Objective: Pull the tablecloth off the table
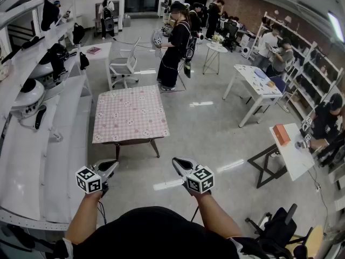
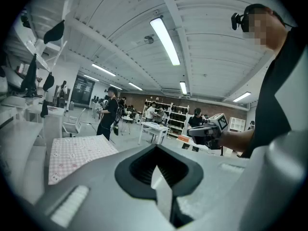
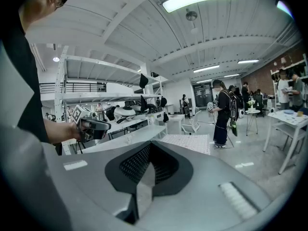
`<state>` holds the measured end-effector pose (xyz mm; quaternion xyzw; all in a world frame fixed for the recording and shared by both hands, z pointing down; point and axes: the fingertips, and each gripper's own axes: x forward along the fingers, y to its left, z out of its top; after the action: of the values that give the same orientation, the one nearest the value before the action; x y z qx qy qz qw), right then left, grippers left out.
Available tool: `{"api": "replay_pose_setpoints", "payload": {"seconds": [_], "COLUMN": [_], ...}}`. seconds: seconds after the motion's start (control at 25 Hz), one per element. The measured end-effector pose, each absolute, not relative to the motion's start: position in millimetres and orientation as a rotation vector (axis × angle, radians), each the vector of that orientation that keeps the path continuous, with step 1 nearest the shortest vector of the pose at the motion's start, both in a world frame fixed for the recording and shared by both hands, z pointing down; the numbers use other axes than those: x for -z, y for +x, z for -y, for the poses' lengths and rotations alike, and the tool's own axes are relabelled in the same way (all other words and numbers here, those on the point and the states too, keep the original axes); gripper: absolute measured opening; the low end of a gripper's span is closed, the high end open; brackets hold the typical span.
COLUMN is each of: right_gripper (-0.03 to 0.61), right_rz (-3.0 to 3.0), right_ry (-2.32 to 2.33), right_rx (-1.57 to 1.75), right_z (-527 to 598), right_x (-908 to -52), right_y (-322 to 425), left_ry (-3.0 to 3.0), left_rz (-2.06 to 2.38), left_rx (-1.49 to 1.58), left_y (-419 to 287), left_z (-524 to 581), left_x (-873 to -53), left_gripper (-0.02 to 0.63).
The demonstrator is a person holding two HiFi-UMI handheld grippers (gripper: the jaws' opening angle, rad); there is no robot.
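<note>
A low wooden table [image 1: 156, 147] stands on the grey floor a few steps ahead of me, covered by a pink patterned tablecloth [image 1: 129, 115]. My left gripper [image 1: 112, 164] and right gripper [image 1: 176, 162] are held side by side in front of my body, short of the table's near edge, both shut with nothing in them. In the left gripper view the jaws [image 2: 156, 174] meet in a seam, with the tablecloth [image 2: 77, 150] off to the left and the right gripper [image 2: 209, 129] beside. The right gripper view shows its closed jaws [image 3: 144, 177], the tablecloth [image 3: 187, 142] ahead and the left gripper [image 3: 94, 126].
White shelving [image 1: 32, 144] with helmets and gear runs along the left. A person in black [image 1: 173, 53] stands just beyond the table, near a white chair [image 1: 125, 65]. White tables [image 1: 256, 82] [image 1: 294, 150] and seated people fill the right. A black office chair [image 1: 277, 228] is at bottom right.
</note>
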<state>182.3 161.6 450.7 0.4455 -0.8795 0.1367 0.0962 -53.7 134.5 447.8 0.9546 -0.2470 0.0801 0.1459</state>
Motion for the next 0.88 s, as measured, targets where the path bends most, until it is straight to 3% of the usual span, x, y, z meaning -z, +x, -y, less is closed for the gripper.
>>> {"api": "replay_pose_setpoints", "payload": {"seconds": [0.88], "right_gripper": [0.034], "right_rz": [2.598], "right_ry": [1.336], "right_rx": [-0.459], "right_z": [-163.4], "right_x": [-470.4], "right_y": [199.4], "left_ry": [2.720], "left_rz": [0.716], "left_rx": [-0.274], "left_y": [-41.3], "left_z": [-135.8], "left_x": [-466.2], "left_gripper": [0.000]}}
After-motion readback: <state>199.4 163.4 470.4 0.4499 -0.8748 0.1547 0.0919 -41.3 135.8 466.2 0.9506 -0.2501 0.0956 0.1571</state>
